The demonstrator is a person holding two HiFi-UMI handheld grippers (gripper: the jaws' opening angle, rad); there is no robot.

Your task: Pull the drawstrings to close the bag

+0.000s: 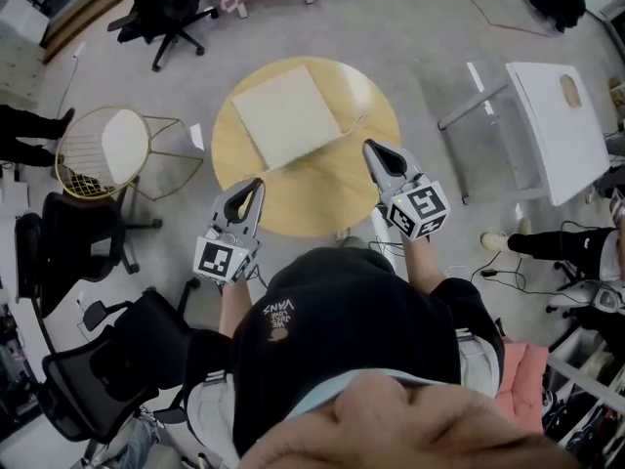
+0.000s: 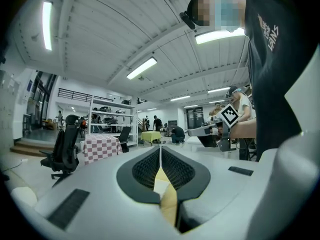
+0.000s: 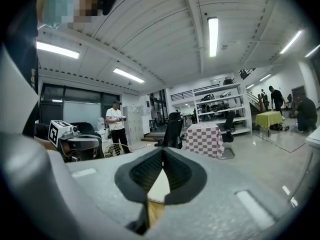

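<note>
A flat cream drawstring bag (image 1: 285,113) lies on the far left half of the round wooden table (image 1: 322,198), with a thin string trailing off its right edge. My left gripper (image 1: 257,184) hovers at the table's near left rim, jaws pressed together with nothing in them. My right gripper (image 1: 370,147) is over the table's right side, just right of the bag's near corner, also shut and empty. In the left gripper view the left gripper (image 2: 160,147) points level, with only a sliver of table showing through its slit. The right gripper (image 3: 163,152) looks the same in the right gripper view.
A gold wire chair with a white cushion (image 1: 103,149) stands left of the table. Black office chairs (image 1: 93,233) crowd the near left. A white table (image 1: 557,125) stands at the right. Another person with grippers (image 3: 116,121) stands across the room near a checkered table (image 3: 205,139).
</note>
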